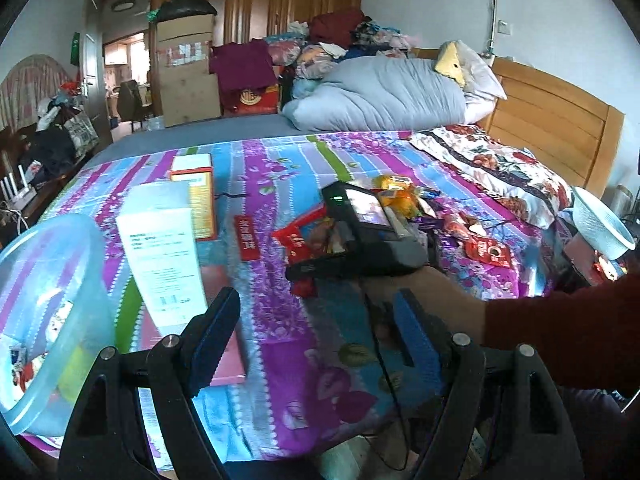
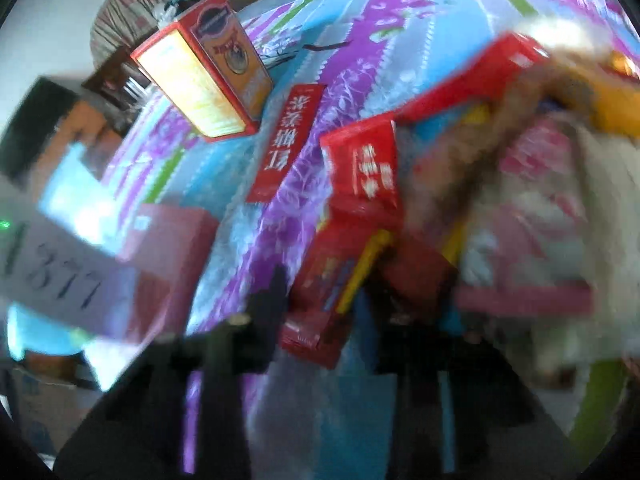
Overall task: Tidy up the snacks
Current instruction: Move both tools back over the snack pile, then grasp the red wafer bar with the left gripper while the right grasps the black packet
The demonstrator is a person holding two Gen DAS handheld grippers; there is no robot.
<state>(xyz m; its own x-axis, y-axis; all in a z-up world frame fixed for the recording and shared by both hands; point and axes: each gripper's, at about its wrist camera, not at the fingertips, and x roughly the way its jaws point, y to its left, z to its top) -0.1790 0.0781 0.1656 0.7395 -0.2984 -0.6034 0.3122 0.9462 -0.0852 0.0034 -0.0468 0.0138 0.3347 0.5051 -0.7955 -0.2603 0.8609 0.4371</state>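
A pile of snack packets (image 1: 404, 204) lies on the striped bedspread (image 1: 288, 320), seen mid-right in the left wrist view. My right gripper (image 1: 360, 240) reaches into that pile from the right. In the blurred right wrist view its fingers (image 2: 268, 300) stand around a red snack packet (image 2: 324, 308), with more red packets (image 2: 364, 168) behind; whether it grips is unclear. My left gripper (image 1: 316, 332) is open and empty above the bedspread. A clear blue plastic tub (image 1: 48, 312) holding a few packets stands at the left.
A white box (image 1: 164, 256), an orange-red box (image 1: 196, 196) and a flat red packet (image 1: 248, 238) stand on the bed between tub and pile. A pink box (image 2: 172, 256) lies near. Grey duvet (image 1: 380, 96) and floral pillow (image 1: 496, 168) lie behind.
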